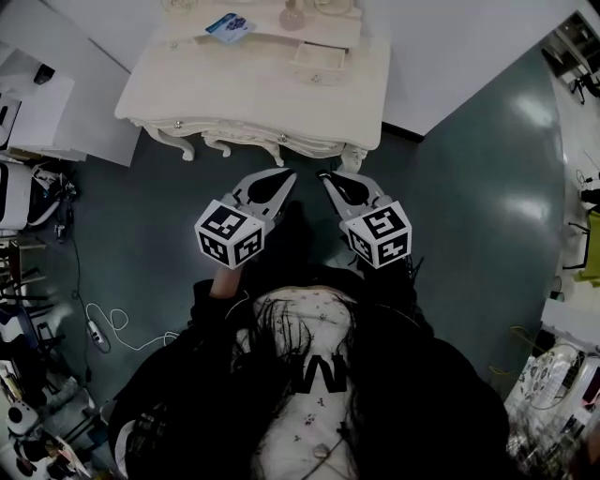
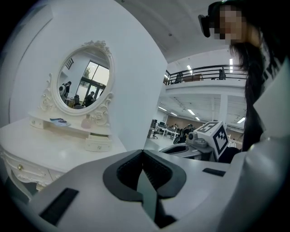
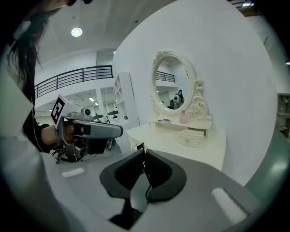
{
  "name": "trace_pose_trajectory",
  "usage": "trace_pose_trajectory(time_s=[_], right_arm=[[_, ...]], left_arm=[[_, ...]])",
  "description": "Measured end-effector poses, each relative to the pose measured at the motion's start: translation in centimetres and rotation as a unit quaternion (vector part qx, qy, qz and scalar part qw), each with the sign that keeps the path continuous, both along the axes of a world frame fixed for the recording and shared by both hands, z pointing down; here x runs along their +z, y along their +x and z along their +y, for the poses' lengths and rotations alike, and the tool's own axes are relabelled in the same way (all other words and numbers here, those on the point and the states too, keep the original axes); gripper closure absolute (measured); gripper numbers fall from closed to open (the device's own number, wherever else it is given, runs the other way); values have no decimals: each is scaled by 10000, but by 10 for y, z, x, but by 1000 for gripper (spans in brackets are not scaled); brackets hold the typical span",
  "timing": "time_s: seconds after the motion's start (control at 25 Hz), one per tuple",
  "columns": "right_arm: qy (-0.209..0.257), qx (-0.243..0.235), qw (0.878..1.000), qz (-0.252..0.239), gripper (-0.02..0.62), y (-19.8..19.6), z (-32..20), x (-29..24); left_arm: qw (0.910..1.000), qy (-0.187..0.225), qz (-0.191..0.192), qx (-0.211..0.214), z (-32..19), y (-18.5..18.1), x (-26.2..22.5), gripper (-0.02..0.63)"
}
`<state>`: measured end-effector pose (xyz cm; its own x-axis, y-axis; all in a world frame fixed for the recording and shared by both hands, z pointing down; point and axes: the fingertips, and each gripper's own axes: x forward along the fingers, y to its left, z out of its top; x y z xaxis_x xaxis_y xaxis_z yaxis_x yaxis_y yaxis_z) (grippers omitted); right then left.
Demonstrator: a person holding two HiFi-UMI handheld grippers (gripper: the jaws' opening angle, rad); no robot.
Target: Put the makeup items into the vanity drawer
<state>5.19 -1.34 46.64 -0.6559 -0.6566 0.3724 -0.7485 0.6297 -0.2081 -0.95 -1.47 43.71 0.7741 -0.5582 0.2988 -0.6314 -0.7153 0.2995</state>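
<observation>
So nothing is started yet: the left gripper (image 1: 282, 177) and right gripper (image 1: 327, 176) hang short of the vanity (image 1: 187, 89), jaws pressed together, empty. The pink bottle (image 1: 292, 16) and blue packet (image 1: 230, 26) sit on its shelf. Next I'd expect a reach forward to pull the small drawer (image 1: 319, 62) open.

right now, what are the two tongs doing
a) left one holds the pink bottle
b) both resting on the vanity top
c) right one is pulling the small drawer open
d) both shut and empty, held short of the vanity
d: the left tongs and right tongs each have jaws together with nothing between, and the head view shows both in the air short of the cream-white carved vanity table.
</observation>
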Motion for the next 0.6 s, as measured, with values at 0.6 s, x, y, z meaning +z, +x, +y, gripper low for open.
trace_pose_trajectory(time_s=[0.6], right_arm=[[-128, 567, 9981, 224, 568, -26, -150, -3]], left_arm=[[9989, -44, 60, 461, -168, -37, 2, 606]])
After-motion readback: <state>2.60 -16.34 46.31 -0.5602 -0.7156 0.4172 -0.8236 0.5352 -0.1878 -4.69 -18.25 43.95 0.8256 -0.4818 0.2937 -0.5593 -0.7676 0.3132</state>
